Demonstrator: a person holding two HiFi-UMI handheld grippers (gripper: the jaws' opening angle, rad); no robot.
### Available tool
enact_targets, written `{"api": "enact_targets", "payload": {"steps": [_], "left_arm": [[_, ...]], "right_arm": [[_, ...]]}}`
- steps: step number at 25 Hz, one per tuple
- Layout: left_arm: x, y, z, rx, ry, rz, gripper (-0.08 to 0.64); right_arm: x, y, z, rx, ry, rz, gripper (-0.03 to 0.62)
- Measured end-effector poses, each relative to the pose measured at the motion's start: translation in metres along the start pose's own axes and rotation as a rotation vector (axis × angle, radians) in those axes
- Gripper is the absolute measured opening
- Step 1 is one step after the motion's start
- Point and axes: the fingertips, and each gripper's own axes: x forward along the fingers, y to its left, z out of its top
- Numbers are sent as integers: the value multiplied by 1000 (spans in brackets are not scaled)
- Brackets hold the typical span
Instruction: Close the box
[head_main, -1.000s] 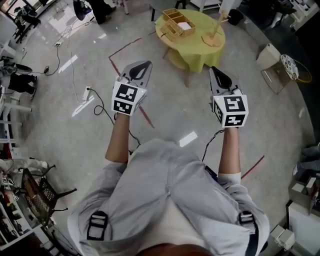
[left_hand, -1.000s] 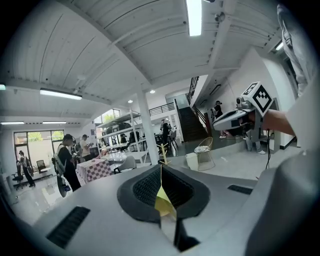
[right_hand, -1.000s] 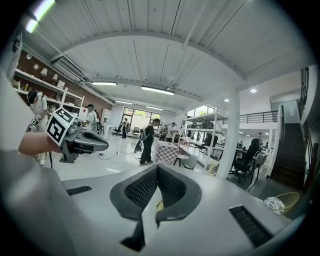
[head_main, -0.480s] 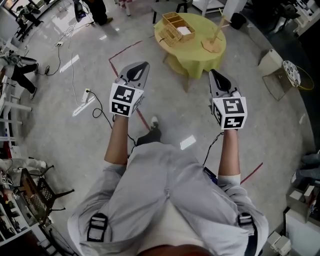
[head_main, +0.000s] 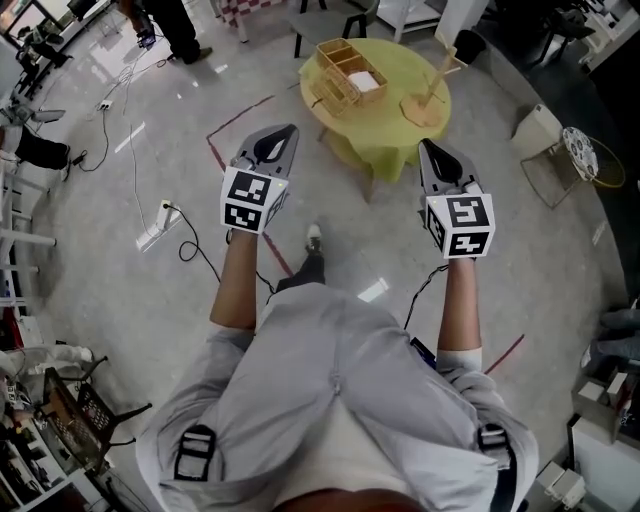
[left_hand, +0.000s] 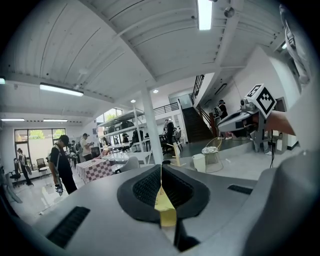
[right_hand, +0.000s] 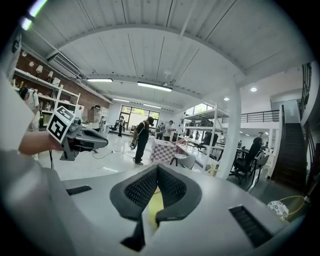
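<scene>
Where grey floor (head_main: 120, 300) shines, yellow table (head_main: 388, 118), box (head_main: 350, 72)

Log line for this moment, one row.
left gripper: shut, empty | right gripper: shut, empty | wooden compartment box: open, untouched, on round yellow-green table ahead

- Left claw (head_main: 284, 131) is held out ahead of the body, jaws pressed together.
- Right claw (head_main: 426, 145) is held alongside, jaws likewise together.
- Forearms (head_main: 238, 282) are extended forward, well apart.

A yellow-green table (head_main: 392, 118) carries 2 things — wooden box (head_main: 350, 70), wooden stand (head_main: 427, 90).
</scene>
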Motion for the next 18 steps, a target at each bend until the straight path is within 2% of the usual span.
{"api": "enact_targets", "payload": {"steps": [8,18], "left_arm": [[73,71,6,-4,10,-33,31],[154,134,-13,-21,48,-84,31]], "right_arm": [[88,-29,23,-1,18,-27,23],[181,-57,23,16,66,-50,23]]}}
